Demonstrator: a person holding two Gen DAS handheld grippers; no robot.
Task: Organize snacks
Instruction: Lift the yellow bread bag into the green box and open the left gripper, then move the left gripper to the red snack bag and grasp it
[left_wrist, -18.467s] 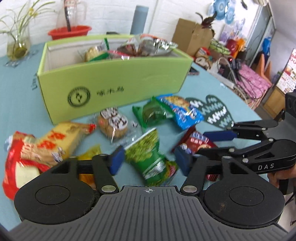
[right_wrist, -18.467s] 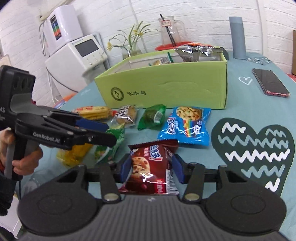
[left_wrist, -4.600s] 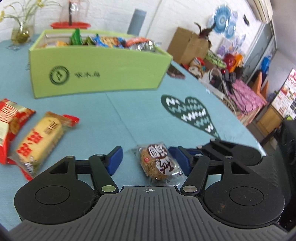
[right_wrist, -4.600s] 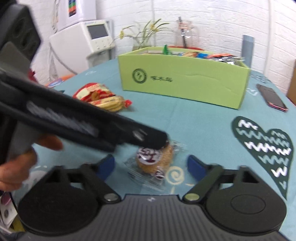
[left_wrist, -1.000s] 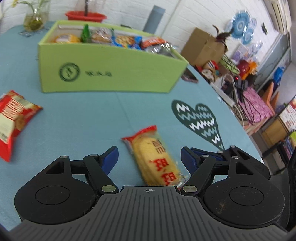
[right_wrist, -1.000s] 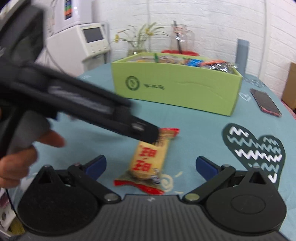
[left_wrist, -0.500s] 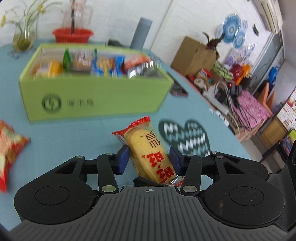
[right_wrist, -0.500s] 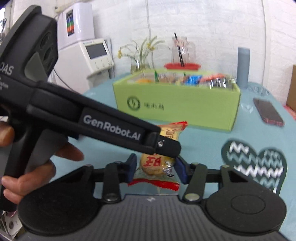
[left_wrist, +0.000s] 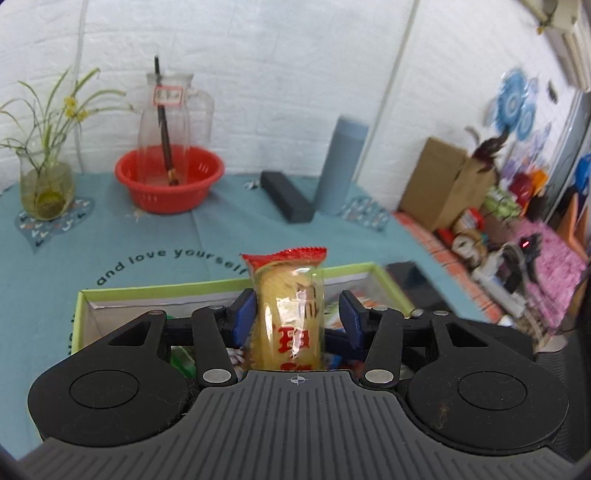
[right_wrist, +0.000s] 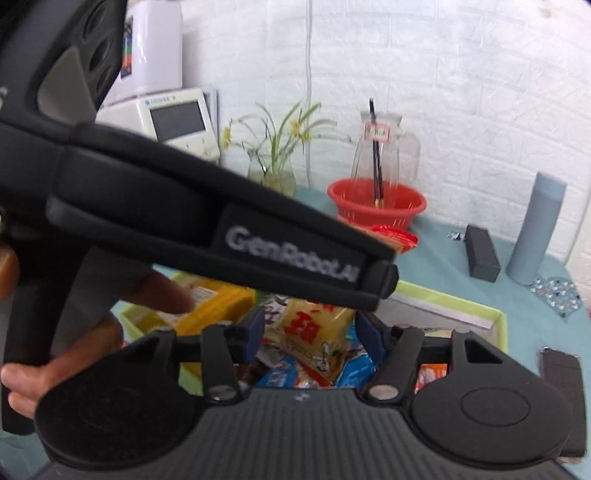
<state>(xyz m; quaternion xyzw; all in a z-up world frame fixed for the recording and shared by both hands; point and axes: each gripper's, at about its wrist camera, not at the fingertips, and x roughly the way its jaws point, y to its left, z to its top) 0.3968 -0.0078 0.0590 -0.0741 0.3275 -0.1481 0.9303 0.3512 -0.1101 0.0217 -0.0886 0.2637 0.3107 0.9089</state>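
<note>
Left gripper (left_wrist: 297, 314) jaws pinch a yellow, red-ended plastic-wrapped cake packet (left_wrist: 290, 310) above the open green cardboard box (left_wrist: 129, 293); right gripper (right_wrist: 310, 330) jaws, opening, flank it.

The cake packet (left_wrist: 290, 314) is shiny clear plastic. The green box (left_wrist: 79, 317) is dull cardboard. The pitcher (left_wrist: 173, 122) is smooth glass.

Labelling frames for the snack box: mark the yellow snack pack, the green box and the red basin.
yellow snack pack (left_wrist: 290, 314), left wrist view, middle of wrapper
green box (left_wrist: 159, 288), left wrist view, far rim
red basin (left_wrist: 168, 192), left wrist view, front wall
</note>
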